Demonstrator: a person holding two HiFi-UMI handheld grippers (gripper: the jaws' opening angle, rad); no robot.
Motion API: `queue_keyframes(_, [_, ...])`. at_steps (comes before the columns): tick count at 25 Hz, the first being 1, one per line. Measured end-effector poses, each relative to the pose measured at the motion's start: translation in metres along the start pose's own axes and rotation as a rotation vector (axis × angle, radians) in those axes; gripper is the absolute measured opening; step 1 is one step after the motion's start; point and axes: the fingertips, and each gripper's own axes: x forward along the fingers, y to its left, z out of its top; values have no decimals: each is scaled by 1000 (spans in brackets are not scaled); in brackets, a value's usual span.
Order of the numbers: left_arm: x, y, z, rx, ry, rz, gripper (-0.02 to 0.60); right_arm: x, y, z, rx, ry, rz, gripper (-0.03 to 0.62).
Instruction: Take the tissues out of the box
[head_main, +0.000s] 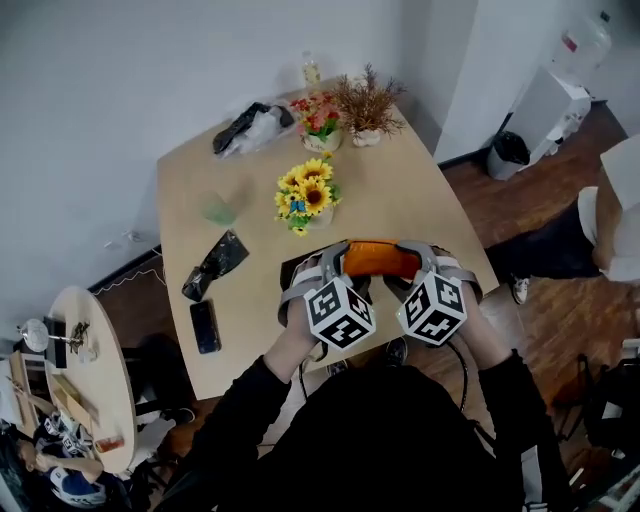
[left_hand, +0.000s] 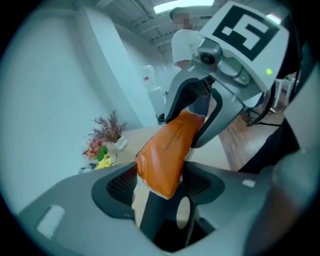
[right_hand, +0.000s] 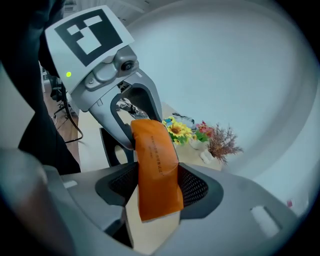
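The orange tissue pack (head_main: 378, 258) hangs crosswise over the near edge of the counter (head_main: 400, 190), gripped at both ends. The left gripper (left_hand: 159, 186) has its jaws clamped on one end and the right gripper (right_hand: 156, 187) has its jaws clamped on the other, so the soft wrapper creases where the pads press. A line of dark print runs along the pack, too small to read. Each gripper's cube carries only black-and-white square markers. Just under the left gripper lies a dark flat thing (head_main: 297, 268), mostly hidden. Beyond the pack stands a bunch of sunflowers (head_main: 308, 195). Farther back are a pot of pink and red flowers (head_main: 318, 120) and a white pot of dried brown sprigs (head_main: 368, 108). A crumpled plastic bag (head_main: 250, 125) and a small bottle (head_main: 311, 70) sit near the far edge. To the left are a green translucent cup (head_main: 217, 208), a black wrapper (head_main: 215, 262) and a phone (head_main: 205, 326). Off the counter, a round side table (head_main: 90, 380) stands at left, and a bin (head_main: 508, 152) and a seated person (head_main: 610, 220) are at right.
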Motion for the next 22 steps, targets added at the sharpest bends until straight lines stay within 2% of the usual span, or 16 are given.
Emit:
queue_keyframes(5, [35, -34, 50, 71, -29, -76, 269, -24, -19, -62, 88, 53, -46, 255])
queue_keyframes(10, [55, -61, 77, 95, -28, -115, 270, -39, -25, -101, 128, 76, -63, 255])
queue_keyframes(22, [102, -73, 61, 15, 60, -142, 270, -3, -26, -134, 102, 90, 37, 255])
